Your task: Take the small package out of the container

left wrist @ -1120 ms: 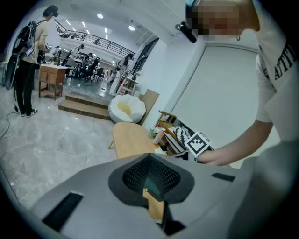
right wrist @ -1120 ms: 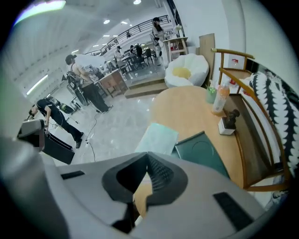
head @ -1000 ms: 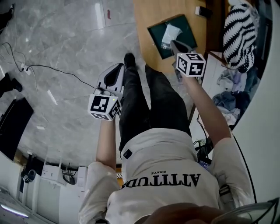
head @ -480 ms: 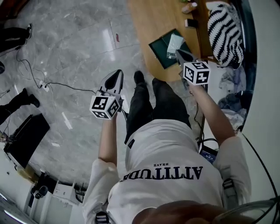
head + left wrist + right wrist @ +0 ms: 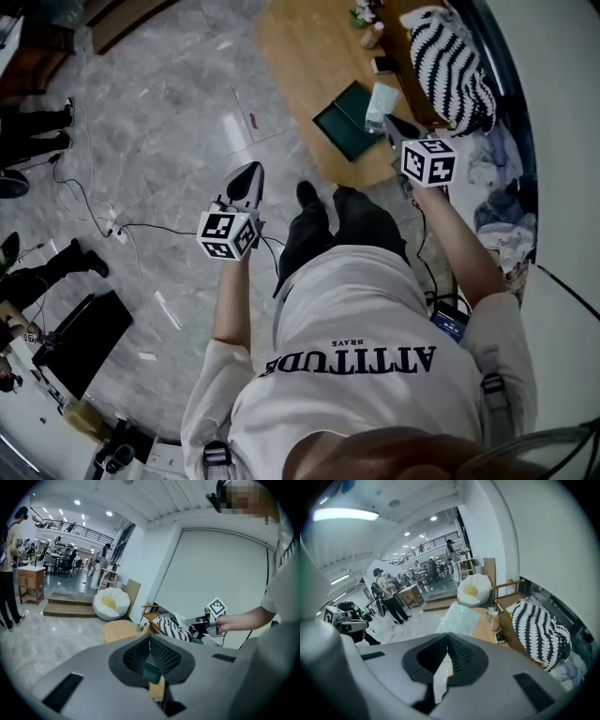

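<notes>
The grey marbled floor [image 5: 169,122] fills the left half of the head view. The person's white T-shirt [image 5: 356,328] takes up the lower middle, and the bottom edge cuts off their head. A wooden table [image 5: 300,56] runs off the top of the frame, so its far end is out of sight. Right of it lies a black-and-white striped cushion or blanket [image 5: 450,61]; which of the two cannot be told.

On the table sits the dark green container [image 5: 339,127], its right corner covered by what the right gripper carries. In the right gripper view the container is hidden entirely behind that load.

The left gripper [image 5: 249,172], centre left, has its jaws pressed together with nothing between them. The right gripper [image 5: 389,118], upper right, is clamped on the small package [image 5: 379,101]. The package is held up off the table and overlaps the container's right edge in the picture. Seen close [image 5: 461,618], it is a thin, flat, pale mint pouch, slightly glossy and translucent. Its lower end is swallowed by the pads, and any print on it is too faint to make out.
</notes>
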`<state>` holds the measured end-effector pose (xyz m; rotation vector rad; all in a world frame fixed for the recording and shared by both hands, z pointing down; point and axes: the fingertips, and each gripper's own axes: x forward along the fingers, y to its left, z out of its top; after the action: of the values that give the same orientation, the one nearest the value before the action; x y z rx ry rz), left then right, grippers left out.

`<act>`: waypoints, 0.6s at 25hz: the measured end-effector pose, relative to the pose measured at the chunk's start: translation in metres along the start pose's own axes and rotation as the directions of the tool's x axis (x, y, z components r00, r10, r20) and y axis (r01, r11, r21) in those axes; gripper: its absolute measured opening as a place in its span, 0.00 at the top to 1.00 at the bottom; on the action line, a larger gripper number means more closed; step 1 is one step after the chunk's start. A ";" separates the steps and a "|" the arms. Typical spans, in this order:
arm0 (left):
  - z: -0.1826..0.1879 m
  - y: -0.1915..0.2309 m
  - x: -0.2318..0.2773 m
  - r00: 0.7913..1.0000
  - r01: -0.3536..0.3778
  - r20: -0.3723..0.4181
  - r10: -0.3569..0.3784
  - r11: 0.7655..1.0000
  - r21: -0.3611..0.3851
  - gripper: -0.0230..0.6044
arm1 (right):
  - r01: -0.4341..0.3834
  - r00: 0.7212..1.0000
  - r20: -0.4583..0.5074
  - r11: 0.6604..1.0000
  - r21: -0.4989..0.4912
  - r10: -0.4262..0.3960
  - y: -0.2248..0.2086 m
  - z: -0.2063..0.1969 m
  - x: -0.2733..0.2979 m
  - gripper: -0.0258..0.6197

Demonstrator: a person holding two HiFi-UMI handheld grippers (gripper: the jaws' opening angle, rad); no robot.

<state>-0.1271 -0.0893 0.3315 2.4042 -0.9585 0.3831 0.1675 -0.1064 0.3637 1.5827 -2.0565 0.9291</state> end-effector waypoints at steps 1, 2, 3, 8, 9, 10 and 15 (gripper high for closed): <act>0.006 -0.004 -0.001 1.000 0.015 0.003 -0.015 1.000 0.020 0.93 | 0.010 1.000 0.021 1.000 0.003 -0.010 0.000 0.003 -0.011 0.93; 0.011 -0.009 -0.004 1.000 0.027 0.004 -0.027 0.999 0.037 0.93 | 0.019 0.999 0.039 1.000 0.005 -0.019 0.000 0.007 -0.022 0.93; 0.015 -0.015 -0.006 0.999 0.039 0.002 -0.039 0.998 0.049 0.93 | 0.026 0.998 0.054 1.000 0.005 -0.026 0.000 0.009 -0.035 0.93; 0.025 -0.038 -0.015 0.993 0.111 -0.036 -0.108 0.990 0.091 0.93 | 0.055 0.995 0.086 0.998 0.004 -0.055 0.004 0.010 -0.085 0.93; 0.027 -0.042 -0.017 0.992 0.123 -0.042 -0.119 0.988 0.097 0.93 | 0.061 0.994 0.094 0.998 0.008 -0.061 0.006 0.010 -0.095 0.93; 0.029 -0.046 -0.018 0.991 0.134 -0.045 -0.130 0.986 0.104 0.93 | 0.067 0.992 0.105 0.998 0.012 -0.068 0.008 0.010 -0.104 0.93; 0.045 -0.070 -0.014 0.985 0.171 -0.027 -0.169 0.975 0.141 0.93 | 0.105 0.978 0.174 0.993 0.047 -0.111 -0.004 0.015 -0.153 0.93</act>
<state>-0.0852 -0.0637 0.2628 2.5859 -0.7331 0.4181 0.2170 -0.0105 0.2543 1.8363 -2.0546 0.8193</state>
